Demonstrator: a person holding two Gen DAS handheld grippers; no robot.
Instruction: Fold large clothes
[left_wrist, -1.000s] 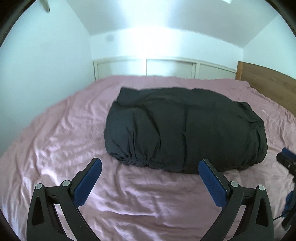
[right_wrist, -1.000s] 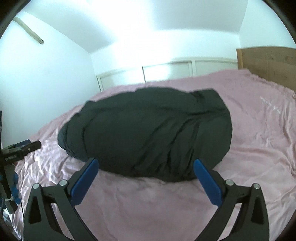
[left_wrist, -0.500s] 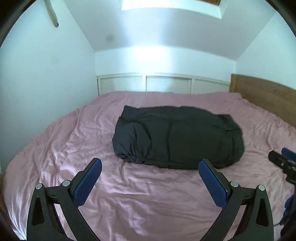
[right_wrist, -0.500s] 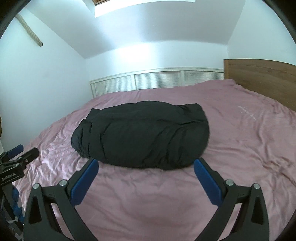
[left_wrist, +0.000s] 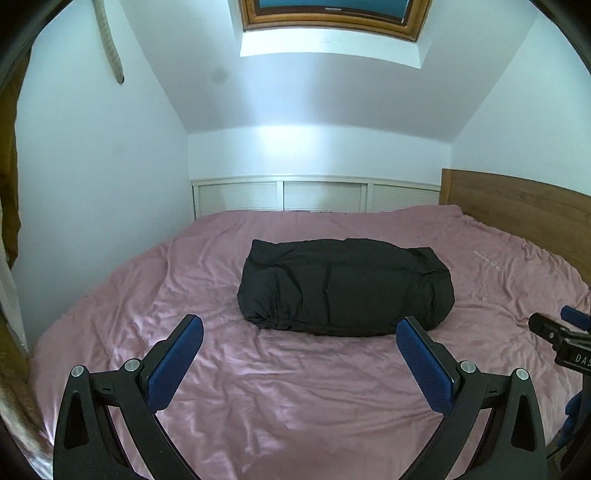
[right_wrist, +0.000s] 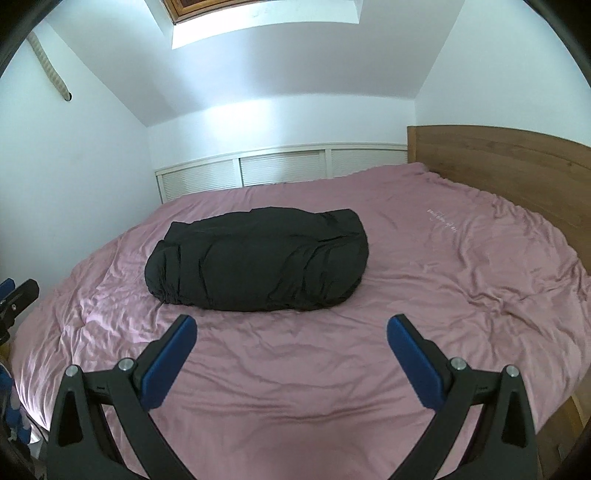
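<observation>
Attic bedroom w/ sloped white ceiling; skylight (left_wrist: 330, 27) overhead, low white louvred cupboard doors (left_wrist: 317, 195) along the far wall, wooden headboard (left_wrist: 517, 206) on the right; pink sheet (left_wrist: 295, 387) covers the whole bed, lightly creased. Black garment (left_wrist: 345, 291) lies folded into a thick oblong bundle near the middle of the bed, long side across the view, gathered edge at its front-left corner; same bundle in the right wrist view (right_wrist: 258, 262), sitting left of centre. Left gripper (left_wrist: 299, 339) hangs over the near part of the sheet, blue-padded fingers (left_wrist: 175, 363) spread wide, nothing between them, well short of the bundle; right gripper (right_wrist: 291, 341) likewise spread wide & empty, apart from the cloth. Right gripper's tip also shows at the right edge of the left wrist view (left_wrist: 561, 336); left gripper's tip at the left edge of the right wrist view (right_wrist: 16, 299). Neither touches the garment.
</observation>
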